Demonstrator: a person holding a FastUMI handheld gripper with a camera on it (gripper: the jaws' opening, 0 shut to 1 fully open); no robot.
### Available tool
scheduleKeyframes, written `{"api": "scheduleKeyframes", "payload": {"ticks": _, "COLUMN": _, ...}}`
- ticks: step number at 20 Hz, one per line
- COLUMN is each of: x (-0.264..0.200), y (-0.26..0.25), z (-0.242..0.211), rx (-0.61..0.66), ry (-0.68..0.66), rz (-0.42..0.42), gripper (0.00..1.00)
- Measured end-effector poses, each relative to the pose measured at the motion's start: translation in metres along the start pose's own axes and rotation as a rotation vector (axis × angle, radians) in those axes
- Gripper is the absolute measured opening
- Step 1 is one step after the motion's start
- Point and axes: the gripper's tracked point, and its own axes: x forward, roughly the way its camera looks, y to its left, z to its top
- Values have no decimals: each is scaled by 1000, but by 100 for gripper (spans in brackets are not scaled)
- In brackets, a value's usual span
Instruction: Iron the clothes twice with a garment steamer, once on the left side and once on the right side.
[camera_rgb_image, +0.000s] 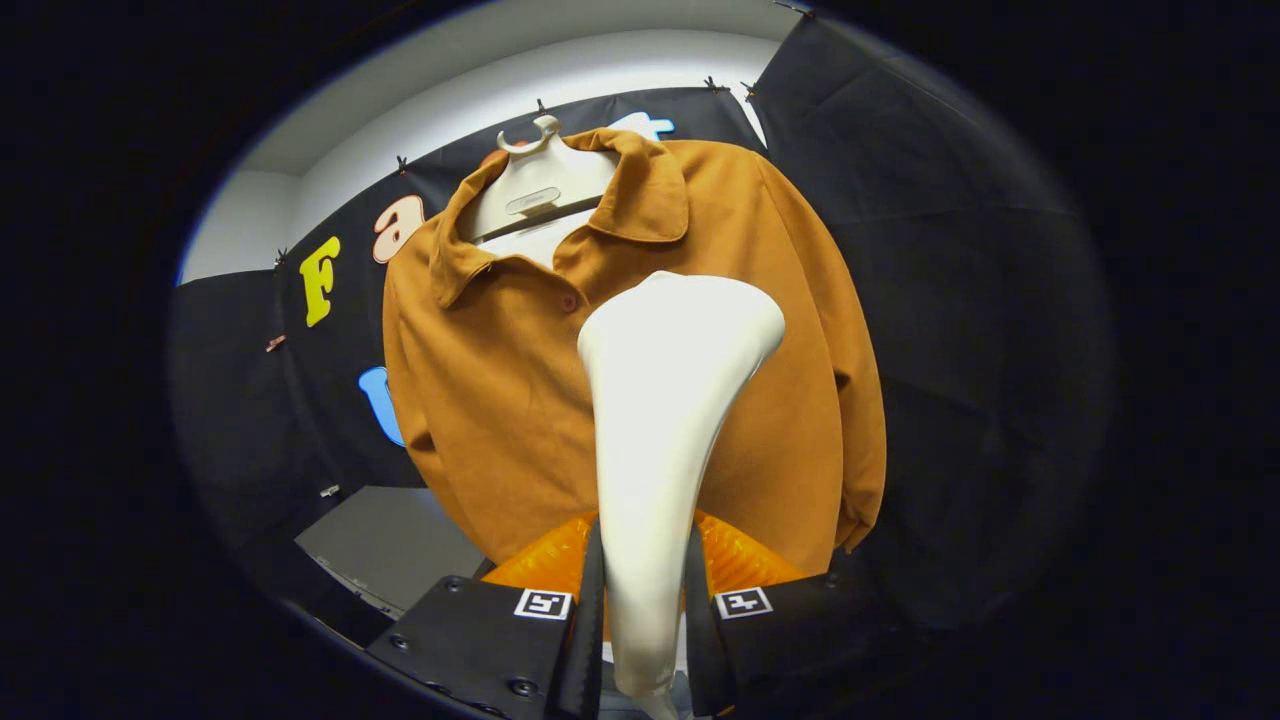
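Between my fingers (645, 640), at bottom centre of the frame, sits the steamer handle (650, 500); both fingers clamp its narrow neck, head up near mid-frame; brown shirt (500, 400) hangs on a hanger (535, 185) just beyond, filling centre & upper frame; step looks like approach to 1st pass, head w/ the placket; next: press head flat, stroke down one side.

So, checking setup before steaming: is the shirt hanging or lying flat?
Hanging: the brown shirt hangs on a white hanger, steamer gripped before it.
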Motion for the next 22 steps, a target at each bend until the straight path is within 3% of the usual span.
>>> {"api": "scheduleKeyframes", "payload": {"ticks": 7, "x": 30, "y": -24, "z": -16, "rx": 28, "ry": 44, "rz": 36, "gripper": 38}}
{"api": "scheduleKeyframes", "payload": {"ticks": 22, "x": 29, "y": -54, "z": -100, "rx": 76, "ry": 204, "rz": -29, "gripper": 38}}
